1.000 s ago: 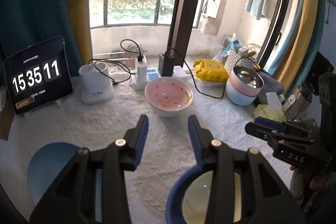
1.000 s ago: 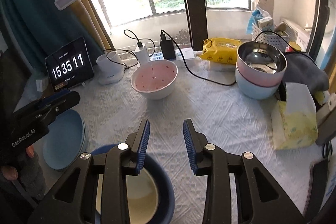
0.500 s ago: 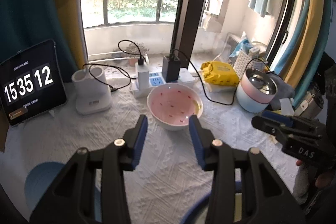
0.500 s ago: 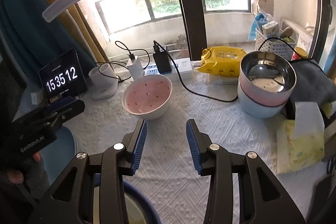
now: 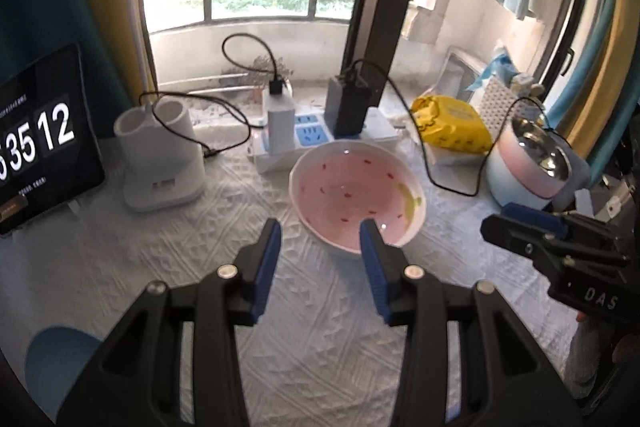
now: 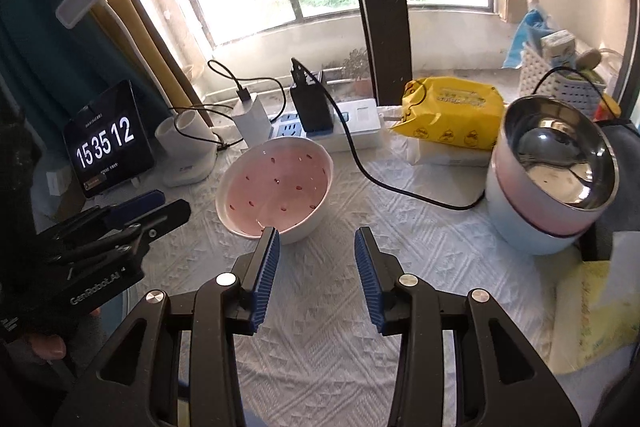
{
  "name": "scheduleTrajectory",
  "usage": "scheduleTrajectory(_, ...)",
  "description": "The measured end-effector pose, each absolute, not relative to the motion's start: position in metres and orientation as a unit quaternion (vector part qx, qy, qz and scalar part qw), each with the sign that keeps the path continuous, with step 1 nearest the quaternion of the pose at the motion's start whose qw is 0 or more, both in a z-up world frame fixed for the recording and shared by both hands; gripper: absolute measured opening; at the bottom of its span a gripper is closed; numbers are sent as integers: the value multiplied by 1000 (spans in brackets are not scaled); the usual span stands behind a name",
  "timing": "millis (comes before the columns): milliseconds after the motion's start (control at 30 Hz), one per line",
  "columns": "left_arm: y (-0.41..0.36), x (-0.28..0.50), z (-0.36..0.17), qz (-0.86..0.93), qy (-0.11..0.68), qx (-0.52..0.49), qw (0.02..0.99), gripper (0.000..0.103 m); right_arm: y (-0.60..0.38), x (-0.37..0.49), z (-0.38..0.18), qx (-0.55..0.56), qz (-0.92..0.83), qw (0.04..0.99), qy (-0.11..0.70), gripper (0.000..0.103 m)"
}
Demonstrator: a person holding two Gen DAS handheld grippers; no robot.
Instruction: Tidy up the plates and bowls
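While the stacked bowls (image 6: 548, 183) stand far right on the white cloth (image 5: 320, 327), the pink bowl (image 5: 357, 195) waits centre; left gripper (image 5: 320, 247) and right gripper (image 6: 316, 247) hover near it, both released, empty. Next: 1 pad inside its rim.

A pink bowl (image 5: 356, 195) with red specks is seen upright, mid-counter toward the back edge. A steel bowl (image 6: 558, 157) is nested in stacked pink and pale-blue bowls near the right edge. A blue plate (image 5: 56, 357) lies at the front-left corner.
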State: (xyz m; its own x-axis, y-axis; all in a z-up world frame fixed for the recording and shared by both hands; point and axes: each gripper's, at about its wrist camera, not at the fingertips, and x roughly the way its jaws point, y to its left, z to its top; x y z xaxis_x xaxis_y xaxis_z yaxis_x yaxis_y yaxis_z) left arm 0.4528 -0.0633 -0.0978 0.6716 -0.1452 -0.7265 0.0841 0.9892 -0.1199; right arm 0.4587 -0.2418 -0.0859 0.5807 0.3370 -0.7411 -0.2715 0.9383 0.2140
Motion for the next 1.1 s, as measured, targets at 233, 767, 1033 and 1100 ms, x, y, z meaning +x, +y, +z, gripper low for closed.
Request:
scheduleTrajectory(233,-61,476,-117,-57,423,-51,903,42,-236,491,-107,59,186,870,453,41)
scheduleTrajectory(767,-62,503,-148,-54,467,-55,881,43,-220,544,-153,75,185,838,507,41)
scheduleTrajectory(1033,-61,510,-173,-65,501,-59,861,43,-216,539,-171,64,184,834,516,32)
scheduleTrajectory(1100,-61,510,-174,-64,494,-59,865,43,-215,537,-170,67,193,835,512,27)
